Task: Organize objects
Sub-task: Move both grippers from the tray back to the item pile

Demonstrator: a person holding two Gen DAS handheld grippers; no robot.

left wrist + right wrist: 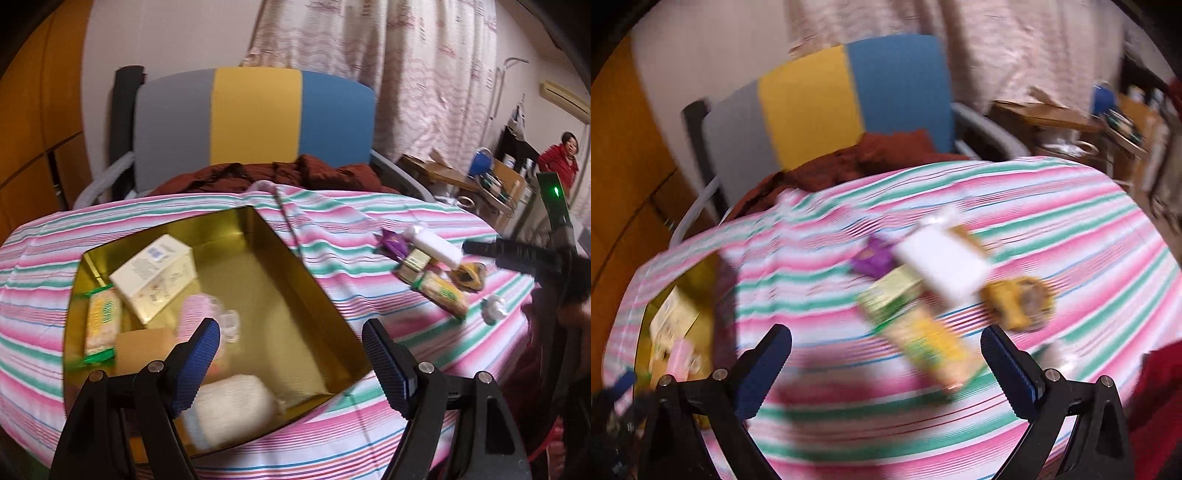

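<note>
Left wrist view: we log our left gripper (291, 341), jaws apart and empty, above the gold tin (280, 258) on the striped cloth (369, 210). Inside: cream box (155, 277), cracker pack (101, 325), white bundle (229, 410). Loose snacks (432, 266) lie well right of the tin.

Right wrist view, blurred: our right gripper (886, 354), jaws apart, empty, hovers near a white packet (945, 269) and yellow-green pack (931, 343).

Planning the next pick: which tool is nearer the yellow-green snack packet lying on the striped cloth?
Right. The right tool hangs open just short of the snack packet; the left tool is over the gold box, well left of it.
</note>
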